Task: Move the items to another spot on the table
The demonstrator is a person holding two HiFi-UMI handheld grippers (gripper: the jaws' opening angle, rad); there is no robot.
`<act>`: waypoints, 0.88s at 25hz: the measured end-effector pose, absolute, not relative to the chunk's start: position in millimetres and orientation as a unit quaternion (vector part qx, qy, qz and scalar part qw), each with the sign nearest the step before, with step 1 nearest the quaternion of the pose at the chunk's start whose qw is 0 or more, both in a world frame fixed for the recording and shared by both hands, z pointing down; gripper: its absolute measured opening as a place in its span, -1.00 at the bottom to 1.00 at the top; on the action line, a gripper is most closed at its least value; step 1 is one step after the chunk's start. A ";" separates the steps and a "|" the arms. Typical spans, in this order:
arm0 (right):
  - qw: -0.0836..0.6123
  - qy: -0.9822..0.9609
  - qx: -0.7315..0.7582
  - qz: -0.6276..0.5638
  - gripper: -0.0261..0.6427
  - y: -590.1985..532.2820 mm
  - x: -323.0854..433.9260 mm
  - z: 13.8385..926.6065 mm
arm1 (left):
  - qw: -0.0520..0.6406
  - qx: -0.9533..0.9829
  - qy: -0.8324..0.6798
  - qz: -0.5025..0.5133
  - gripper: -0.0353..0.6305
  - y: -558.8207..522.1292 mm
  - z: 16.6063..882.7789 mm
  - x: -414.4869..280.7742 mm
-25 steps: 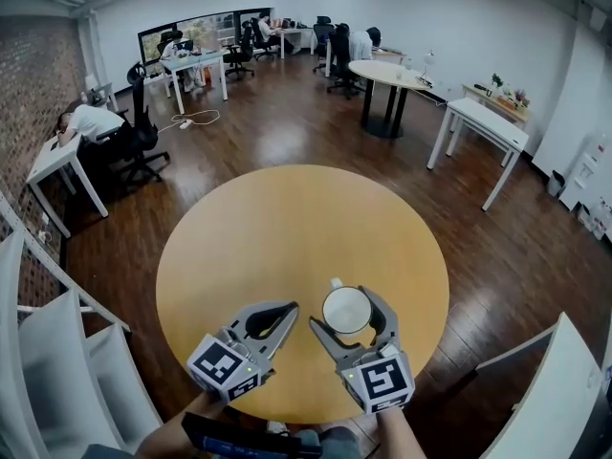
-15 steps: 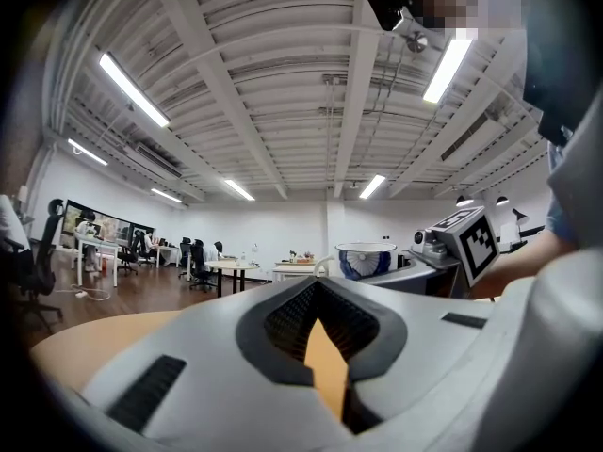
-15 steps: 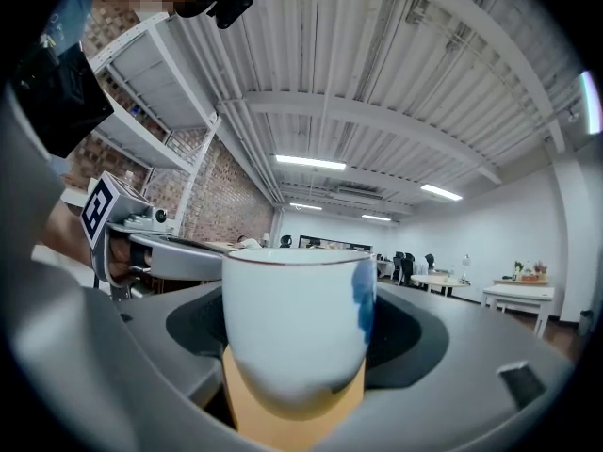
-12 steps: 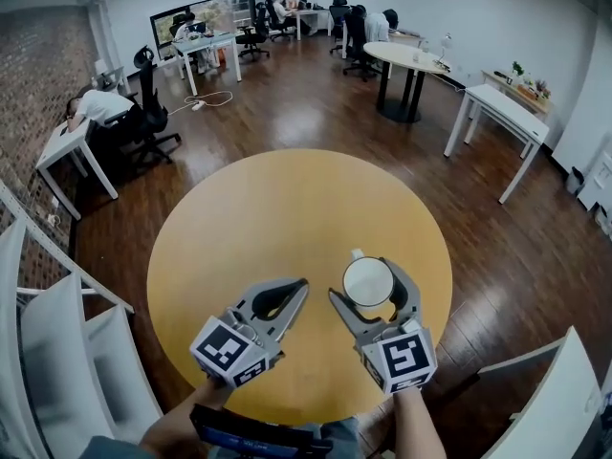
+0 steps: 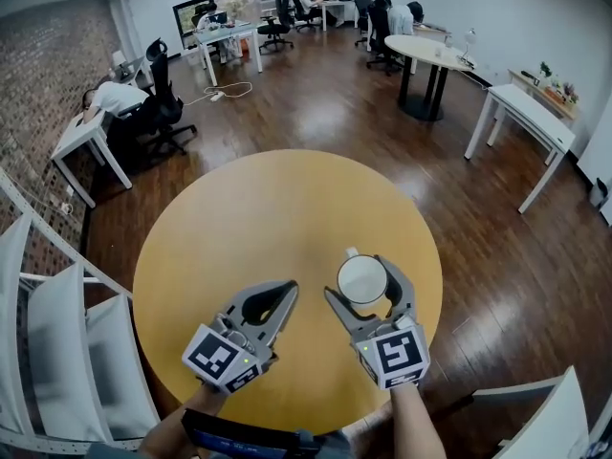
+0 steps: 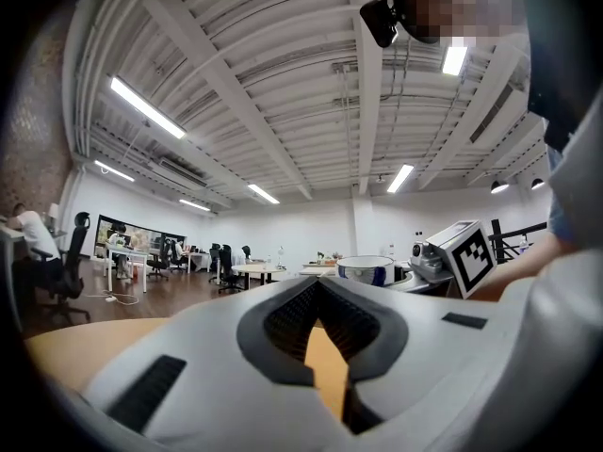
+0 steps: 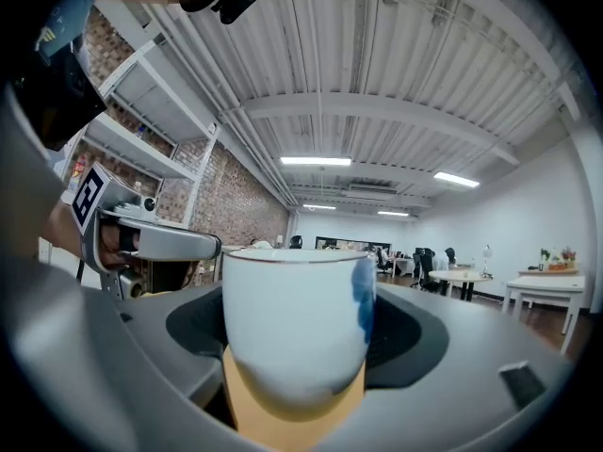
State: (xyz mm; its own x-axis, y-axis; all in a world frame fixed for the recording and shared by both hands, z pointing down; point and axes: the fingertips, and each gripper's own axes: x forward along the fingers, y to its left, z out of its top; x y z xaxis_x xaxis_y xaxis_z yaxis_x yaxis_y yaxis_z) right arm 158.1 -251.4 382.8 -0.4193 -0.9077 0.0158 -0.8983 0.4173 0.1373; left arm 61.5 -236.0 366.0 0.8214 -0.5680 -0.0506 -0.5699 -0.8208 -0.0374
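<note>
A white mug (image 5: 363, 278) with a blue mark sits between the jaws of my right gripper (image 5: 360, 279), which is shut on it, over the near right part of the round yellow table (image 5: 268, 218). Its handle points away from me. In the right gripper view the mug (image 7: 297, 332) fills the gap between the jaws, with yellow tabletop below it. I cannot tell whether it rests on the table. My left gripper (image 5: 288, 292) hovers just to the left, shut and holding nothing, its tips meeting (image 6: 318, 286). From there the mug (image 6: 366, 269) shows to the right.
The table's near edge (image 5: 287, 426) is close below both grippers. White shelving (image 5: 57, 352) stands at the left. Beyond the table are dark wood floor, white desks (image 5: 521, 113), office chairs (image 5: 163, 113) and another round table (image 5: 430, 54).
The head camera has shifted, so the table sits differently in the picture. The right gripper with the mug has edged slightly forward and right. The left gripper keeps its place beside it.
</note>
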 end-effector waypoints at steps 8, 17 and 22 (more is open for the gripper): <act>0.029 -0.849 0.526 -0.041 0.23 -300.6 208.6 408.4 | 0.041 -0.951 0.306 0.003 -0.86 -252.9 371.9 108.4; 0.038 -0.854 0.518 -0.033 0.23 -363.3 258.6 456.9 | 0.041 -0.943 0.330 -0.015 -0.86 -293.8 390.1 154.7; 0.037 -0.848 0.529 -0.013 0.23 -404.5 303.0 488.3 | 0.030 -0.941 0.335 -0.022 -0.86 -328.7 411.1 188.8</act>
